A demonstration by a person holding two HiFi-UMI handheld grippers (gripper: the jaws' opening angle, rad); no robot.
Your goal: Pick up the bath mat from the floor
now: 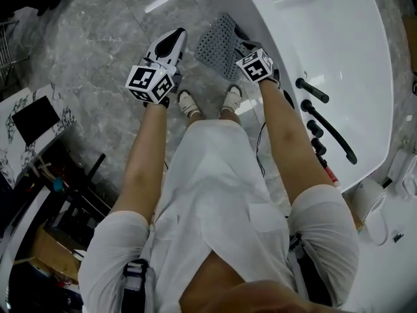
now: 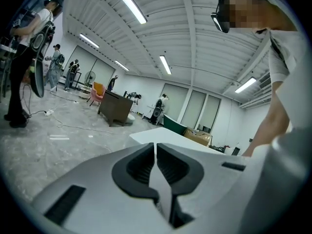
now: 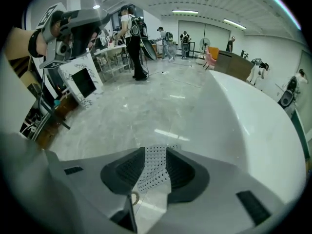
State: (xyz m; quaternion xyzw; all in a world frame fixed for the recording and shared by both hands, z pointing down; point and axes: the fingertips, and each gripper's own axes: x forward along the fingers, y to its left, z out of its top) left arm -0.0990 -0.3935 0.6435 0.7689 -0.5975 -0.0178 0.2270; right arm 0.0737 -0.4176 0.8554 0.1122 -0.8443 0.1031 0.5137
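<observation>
right claw [image 3: 156, 154] hangs spread, empty. i see the white tub [image 1: 326, 31], then the grey perforated bath mat [image 1: 218, 41] on the marble floor [image 1: 98, 38] against it, showing between those jaws; left claw [image 2: 155, 149] clenched on nothing.

White bathtub [image 1: 339, 51], grey marble floor [image 1: 98, 38]

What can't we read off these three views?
- bath mat: head view, tub-side part hidden under right gripper; right gripper view shows only a strip between the jaws.
- Right jaw tips: head view, covered by the gripper's own marker cube.
- Left gripper: its view looks across the room; mat out of frame.
</observation>
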